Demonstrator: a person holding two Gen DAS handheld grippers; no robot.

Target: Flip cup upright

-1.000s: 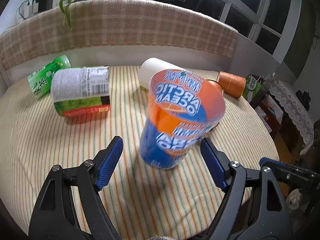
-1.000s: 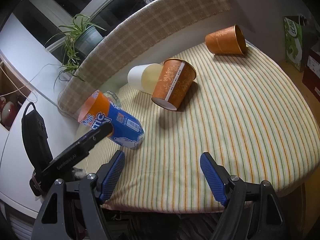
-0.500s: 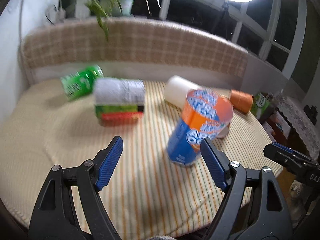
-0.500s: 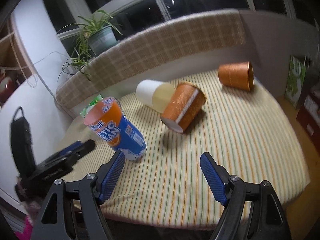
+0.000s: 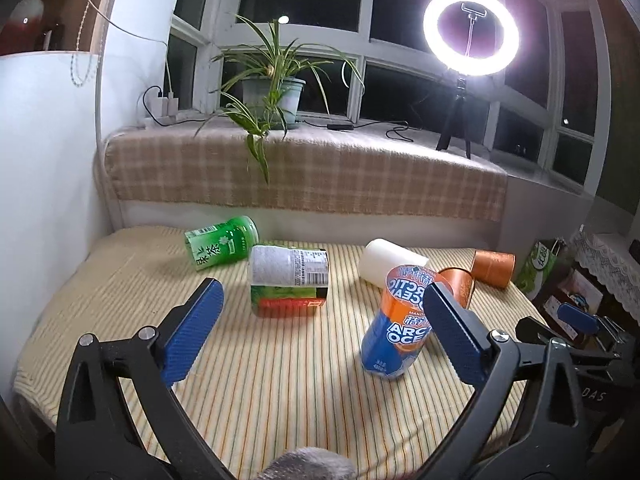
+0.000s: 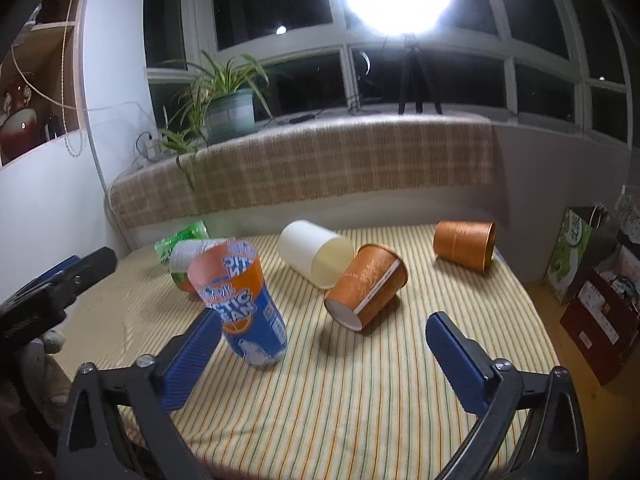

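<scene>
A blue and orange "Arctic Ocean" cup [image 5: 400, 320] stands mouth up on the striped tabletop, leaning slightly; it also shows in the right wrist view [image 6: 244, 304]. My left gripper [image 5: 320, 336] is open and empty, pulled back from the cup, whose right side sits behind the right finger [image 5: 456, 336]. My right gripper [image 6: 320, 360] is open and empty, with the cup just beyond its left finger [image 6: 192, 360]. The left gripper's body [image 6: 52, 292] shows at the left edge of the right wrist view.
Lying on their sides: a green bottle [image 5: 222, 242], a labelled can [image 5: 290, 280], a white cup [image 6: 316, 254], two orange cups [image 6: 366, 290] [image 6: 464, 244]. A plaid-covered ledge [image 5: 304, 176] backs the table. Boxes [image 6: 596, 292] stand off the right edge.
Both grippers have drawn back and tilted up, away from the table. The blue and orange cup, earlier between the left fingers, now stands free on the cloth.
</scene>
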